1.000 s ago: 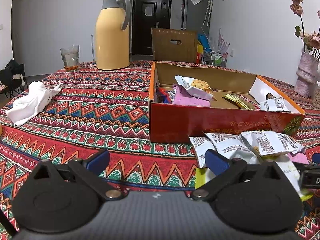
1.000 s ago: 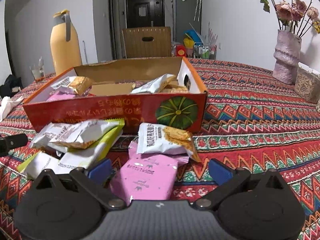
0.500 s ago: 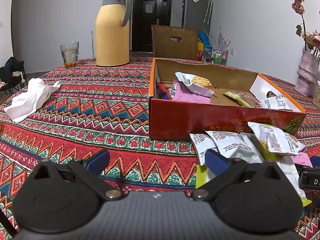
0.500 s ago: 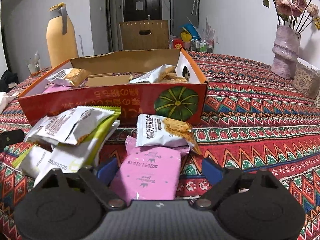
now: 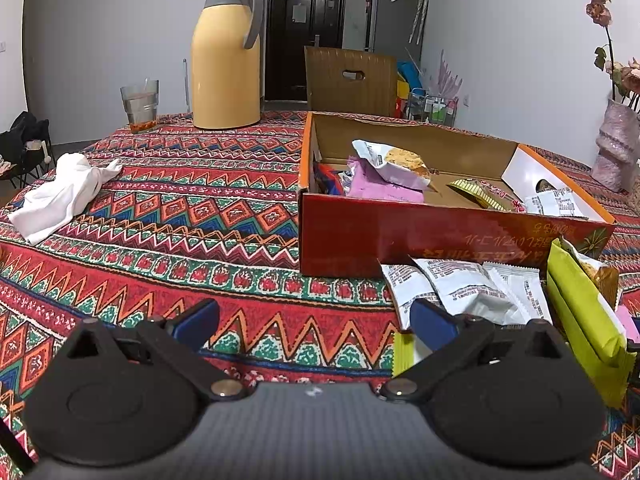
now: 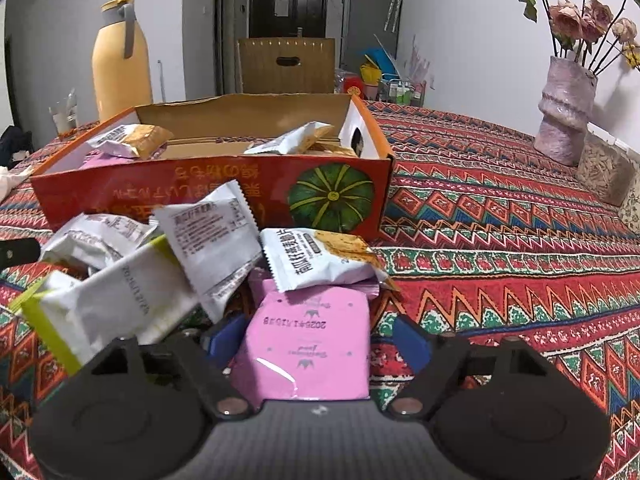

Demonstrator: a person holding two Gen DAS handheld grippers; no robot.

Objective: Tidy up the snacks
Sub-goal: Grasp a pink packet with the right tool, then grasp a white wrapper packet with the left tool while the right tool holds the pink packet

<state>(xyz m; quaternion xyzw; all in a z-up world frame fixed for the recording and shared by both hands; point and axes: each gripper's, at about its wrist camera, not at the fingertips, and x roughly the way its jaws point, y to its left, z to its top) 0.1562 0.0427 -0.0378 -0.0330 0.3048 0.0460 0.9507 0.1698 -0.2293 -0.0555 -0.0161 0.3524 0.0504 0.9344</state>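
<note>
Now pink packet [image 6: 306,344] between closing right claw [image 6: 318,340]

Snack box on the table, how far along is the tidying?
Partly done: several packets already lie in the red box. In hand: the right gripper jaws are closing around the pink packet. Left: the white and green packets piled before the box; the left gripper is open, empty.

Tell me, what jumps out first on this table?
A red cardboard box with a green pumpkin picture, half full of snack packets. Before it lies a loose heap, where the right hand-held gripper is closing around a pink packet. Behind stands a tall yellow thermos.
</note>
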